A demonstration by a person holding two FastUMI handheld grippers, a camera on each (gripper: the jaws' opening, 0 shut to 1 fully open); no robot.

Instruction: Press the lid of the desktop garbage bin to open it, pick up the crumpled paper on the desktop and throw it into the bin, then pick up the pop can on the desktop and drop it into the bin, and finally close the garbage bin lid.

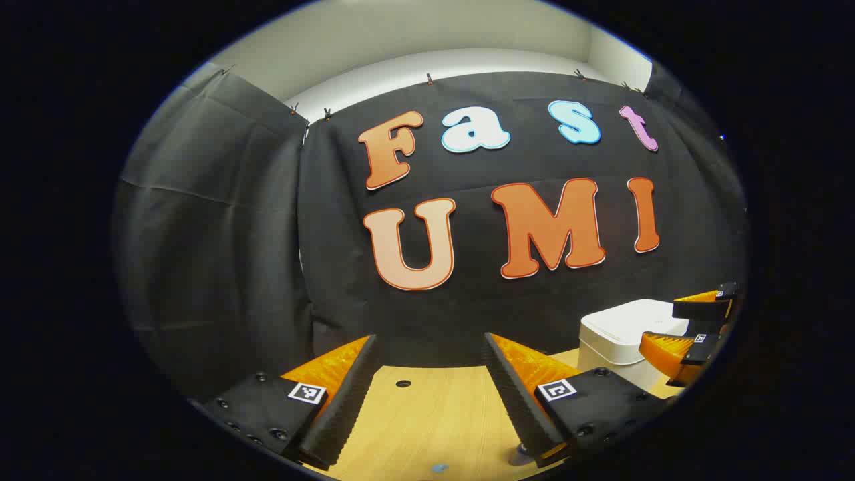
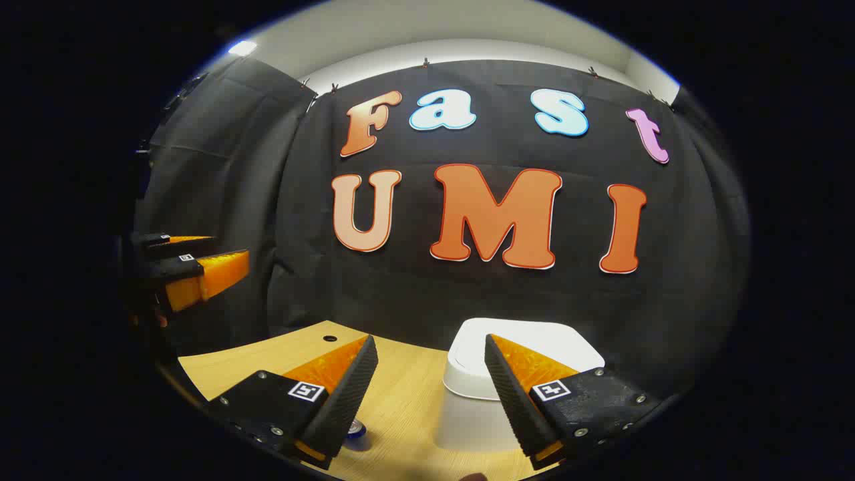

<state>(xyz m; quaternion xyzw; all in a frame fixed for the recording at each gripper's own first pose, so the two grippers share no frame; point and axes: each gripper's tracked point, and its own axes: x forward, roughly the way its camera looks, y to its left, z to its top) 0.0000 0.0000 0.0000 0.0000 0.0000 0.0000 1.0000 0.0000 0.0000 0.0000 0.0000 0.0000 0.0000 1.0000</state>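
1. White plastic bin (image 2: 521,364) standing on the pale wooden surface (image 2: 401,407), near the back wall cloth; lid (image 2: 534,337) down and shut, so pressing it open judged not yet done.
2. Right hand-held gripper (image 2: 427,394) hovering just in front of the bin, fingers spread wide, nothing between them; one finger overlapping the bin's front in the right gripper view, contact impossible to confirm.
3. Left hand-held gripper (image 1: 427,394) held off to the bin's left, fingers likewise spread and empty, over bare wood with a small dark hole (image 1: 403,383) ahead.
4. Possibly the pop can (image 2: 357,429): a small blue-and-silver object peeking out by the right hand-held gripper's near finger, too hidden to be sure. Crumpled paper not made out.
5. Risks from here: pressing off-centre or with a single fingertip could fail to release the lid, or tip or push the light bin toward the wall; lowering the spread fingers carelessly could knock the half-hidden object and send it rolling.
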